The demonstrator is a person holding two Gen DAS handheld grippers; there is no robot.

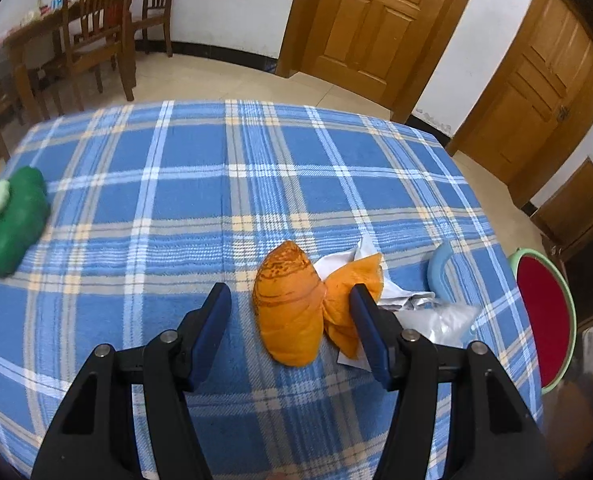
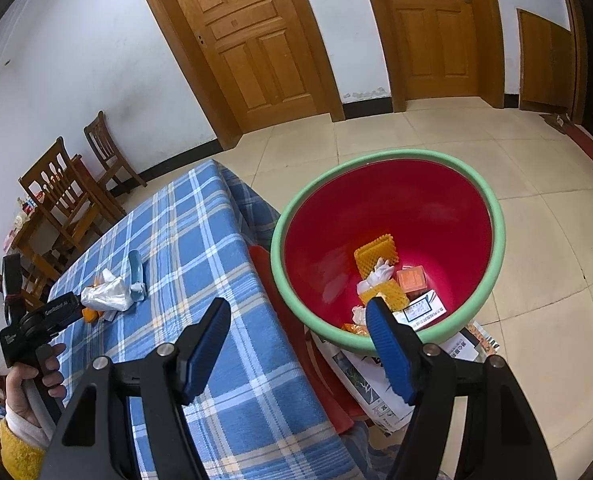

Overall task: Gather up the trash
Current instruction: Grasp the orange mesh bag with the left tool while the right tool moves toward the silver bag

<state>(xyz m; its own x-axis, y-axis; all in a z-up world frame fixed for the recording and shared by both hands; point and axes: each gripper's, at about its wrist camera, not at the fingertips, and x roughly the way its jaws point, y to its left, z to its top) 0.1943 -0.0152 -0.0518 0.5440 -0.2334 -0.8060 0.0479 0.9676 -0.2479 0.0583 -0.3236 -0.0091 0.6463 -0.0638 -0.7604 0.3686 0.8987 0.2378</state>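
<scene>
Left wrist view: the left gripper (image 1: 292, 300) stands wide, empty, over an orange crumpled wrapper (image 1: 292, 308) lying on the plaid surface (image 1: 176, 200). Right wrist view: the right gripper (image 2: 298, 314) gapes, empty, beside the red bin (image 2: 384, 204) holding scraps.

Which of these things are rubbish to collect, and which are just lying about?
Job: orange peel, crumpled wrappers, red bin already holding scraps.
Lying about: green cushion-like thing, blue curved object, wooden chairs.
</scene>
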